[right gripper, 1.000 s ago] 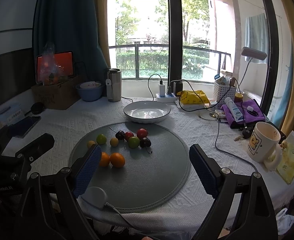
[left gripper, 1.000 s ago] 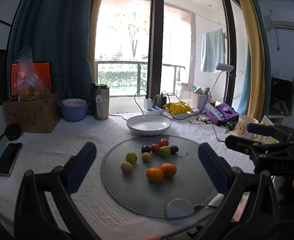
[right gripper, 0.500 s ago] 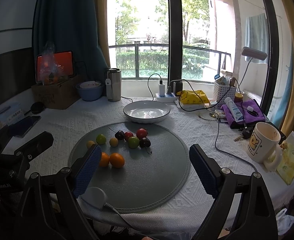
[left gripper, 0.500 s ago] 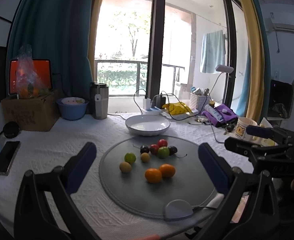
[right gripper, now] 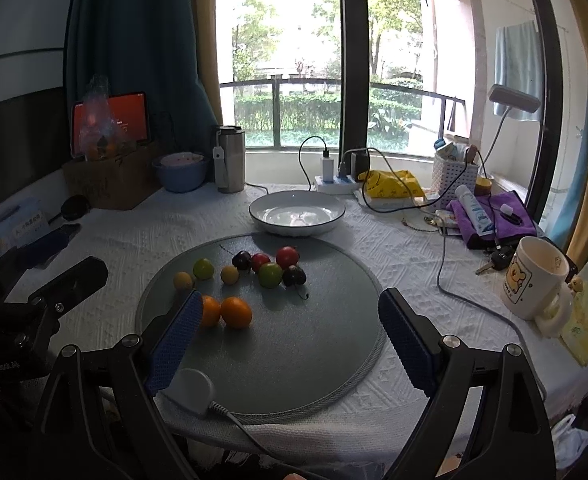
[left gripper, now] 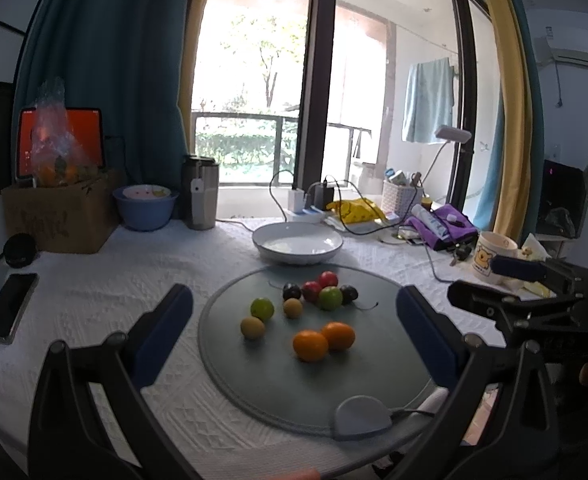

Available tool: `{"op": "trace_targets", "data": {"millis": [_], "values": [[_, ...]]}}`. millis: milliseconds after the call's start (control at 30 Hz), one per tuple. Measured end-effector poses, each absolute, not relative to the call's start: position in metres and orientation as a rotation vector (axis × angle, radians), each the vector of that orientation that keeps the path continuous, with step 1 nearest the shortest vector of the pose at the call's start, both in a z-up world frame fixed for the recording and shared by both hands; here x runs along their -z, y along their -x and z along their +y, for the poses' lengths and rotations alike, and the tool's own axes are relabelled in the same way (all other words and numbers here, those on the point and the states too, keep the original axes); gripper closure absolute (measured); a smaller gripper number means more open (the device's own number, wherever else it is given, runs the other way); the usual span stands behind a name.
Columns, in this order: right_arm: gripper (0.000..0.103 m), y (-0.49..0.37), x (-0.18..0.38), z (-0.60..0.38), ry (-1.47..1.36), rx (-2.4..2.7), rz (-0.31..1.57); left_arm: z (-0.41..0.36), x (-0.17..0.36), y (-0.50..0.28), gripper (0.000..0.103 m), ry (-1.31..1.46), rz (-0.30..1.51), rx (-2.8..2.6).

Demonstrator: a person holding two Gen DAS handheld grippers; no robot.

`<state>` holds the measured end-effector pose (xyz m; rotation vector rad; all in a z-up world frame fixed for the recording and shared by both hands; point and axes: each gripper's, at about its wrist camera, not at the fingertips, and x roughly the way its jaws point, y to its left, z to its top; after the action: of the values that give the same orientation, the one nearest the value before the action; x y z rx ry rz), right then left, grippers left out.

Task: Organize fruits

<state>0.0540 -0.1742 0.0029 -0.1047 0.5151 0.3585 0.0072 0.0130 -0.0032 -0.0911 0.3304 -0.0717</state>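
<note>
Several small fruits lie on a round grey mat (left gripper: 374, 376) (right gripper: 326, 344): two oranges (left gripper: 310, 345) (right gripper: 235, 312), two yellow fruits (left gripper: 252, 327), green ones (left gripper: 262, 308) (right gripper: 270, 275), red ones (left gripper: 328, 279) (right gripper: 287, 256) and dark plums (left gripper: 291, 291) (right gripper: 294, 275). An empty white bowl (left gripper: 298, 243) (right gripper: 297, 213) stands just behind the mat. My left gripper (left gripper: 294, 320) is open and empty, held above the mat's near side. My right gripper (right gripper: 287, 328) is open and empty, also near the mat's front. Each gripper shows at the edge of the other's view.
A white puck with a cable (right gripper: 191, 386) lies on the mat's front edge. A bear mug (right gripper: 536, 282), keys, purple cloth and cables lie to the right. A phone (left gripper: 9, 307), cardboard box (left gripper: 59, 216), blue bowl (left gripper: 145, 208) and steel tumbler (left gripper: 201, 192) stand left and back.
Both grippers have stayed open and nearly still. The left view has drifted slightly; the fruits have not moved.
</note>
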Motion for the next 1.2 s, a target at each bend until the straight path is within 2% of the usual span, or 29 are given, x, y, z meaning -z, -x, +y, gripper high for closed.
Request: {"op": "trace_targets", "data": {"millis": [733, 867, 933, 1100, 1167, 1200], "values": [[0.012, -0.114, 0.05, -0.179, 0.035, -0.384, 0.737, -0.005, 0.058, -0.079, 0.002, 0.079, 0.627, 0.154], [0.016, -0.13, 0.058, -0.182, 0.009, -0.399, 0.783, -0.01, 0.071, -0.097, 0.022, 0.074, 0.702, 0.175], [0.02, -0.135, 0.061, -0.181, 0.007, -0.41, 0.802, -0.011, 0.076, -0.104, 0.03, 0.074, 0.729, 0.179], [0.029, -0.145, 0.066, -0.175, 0.001, -0.45, 0.83, -0.01, 0.084, -0.115, 0.043, 0.063, 0.773, 0.168], [0.031, -0.146, 0.069, -0.168, 0.013, -0.484, 0.836, -0.008, 0.086, -0.118, 0.053, 0.066, 0.785, 0.161], [0.031, -0.147, 0.07, -0.163, 0.021, -0.502, 0.841, -0.007, 0.088, -0.12, 0.055, 0.07, 0.793, 0.154]]}}
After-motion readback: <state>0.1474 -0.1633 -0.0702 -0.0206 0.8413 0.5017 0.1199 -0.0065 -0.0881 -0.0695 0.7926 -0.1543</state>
